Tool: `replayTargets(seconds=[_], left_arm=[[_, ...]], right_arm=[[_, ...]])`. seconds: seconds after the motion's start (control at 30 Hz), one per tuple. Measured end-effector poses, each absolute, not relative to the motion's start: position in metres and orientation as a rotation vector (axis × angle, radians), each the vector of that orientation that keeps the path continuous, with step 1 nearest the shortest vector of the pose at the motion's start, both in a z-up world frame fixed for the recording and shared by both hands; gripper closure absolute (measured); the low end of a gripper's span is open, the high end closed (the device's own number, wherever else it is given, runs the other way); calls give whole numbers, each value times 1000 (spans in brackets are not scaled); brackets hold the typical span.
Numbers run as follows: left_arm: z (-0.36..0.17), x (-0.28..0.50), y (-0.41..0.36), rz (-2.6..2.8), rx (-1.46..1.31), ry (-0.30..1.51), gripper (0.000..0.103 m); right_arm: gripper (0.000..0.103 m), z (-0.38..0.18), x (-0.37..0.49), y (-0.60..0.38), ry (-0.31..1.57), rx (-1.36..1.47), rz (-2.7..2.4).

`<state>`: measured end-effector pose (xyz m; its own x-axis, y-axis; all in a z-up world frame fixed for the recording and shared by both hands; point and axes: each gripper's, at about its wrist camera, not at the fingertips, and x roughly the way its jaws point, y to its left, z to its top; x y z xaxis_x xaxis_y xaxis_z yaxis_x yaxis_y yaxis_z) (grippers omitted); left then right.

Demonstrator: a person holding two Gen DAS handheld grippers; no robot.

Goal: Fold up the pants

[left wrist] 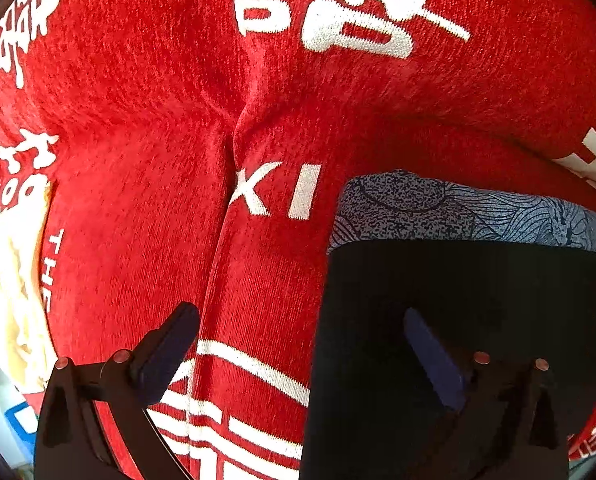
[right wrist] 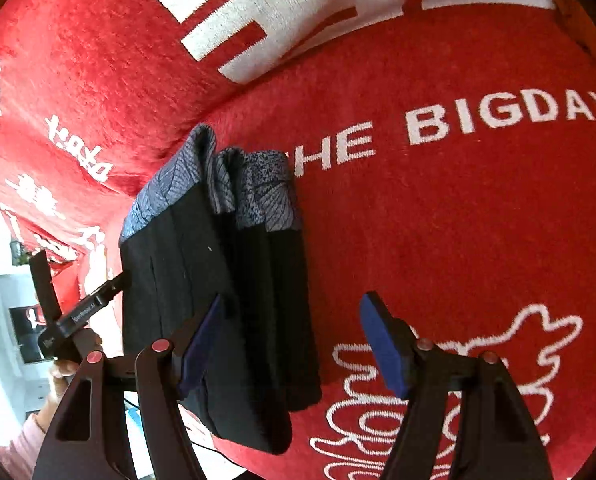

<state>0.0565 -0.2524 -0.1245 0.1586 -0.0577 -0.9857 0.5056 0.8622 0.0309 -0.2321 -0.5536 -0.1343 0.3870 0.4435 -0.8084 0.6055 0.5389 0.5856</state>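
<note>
- Pants [right wrist: 218, 280] folded into a narrow strip, lying centre-left on red blanket [right wrist: 458, 220].
- Left gripper [left wrist: 302, 340] wide open, holding nothing.
- Right gripper [right wrist: 294, 344] open, empty.
- Probably needs one last cross fold.

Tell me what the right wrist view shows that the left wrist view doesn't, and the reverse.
Only the right wrist view: the left gripper at the pants' left edge, the person's hand holding it, and the "THE BIGDAY" lettering in full.

Only the left wrist view: the white "XI" lettering beside a crease in the blanket.

Both: the folded black pants with a blue patterned band, lying on the red blanket, and each camera's own jaws standing open.
</note>
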Motion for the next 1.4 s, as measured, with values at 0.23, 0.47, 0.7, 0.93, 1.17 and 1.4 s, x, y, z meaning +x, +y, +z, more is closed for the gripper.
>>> replayTargets(seconds=[0.23,0.47,0.7,0.93,1.17,1.4], left_arm=[[-123,71,-236,-578,271,1491,0],[-136,79,-228,-751,170,1639,0],[-155,83,-244,-835,180,1671,0],[-165,83,-249,-883,151,1673,0],[-174,79,-251,-896,91,1659,0],[-154,68,-253,-889,122,1569,22]], right_arm=[[30,-139,-238,-560,1213,1105,-47],[30,-143,-241,-558,1210,1149,62],[30,-163,-230,-553,1233,1175,181],[30,-176,-214,-554,1183,1216,308],[30,-176,-203,-551,1165,1207,352],[42,-173,-207,-553,1199,1253,279]])
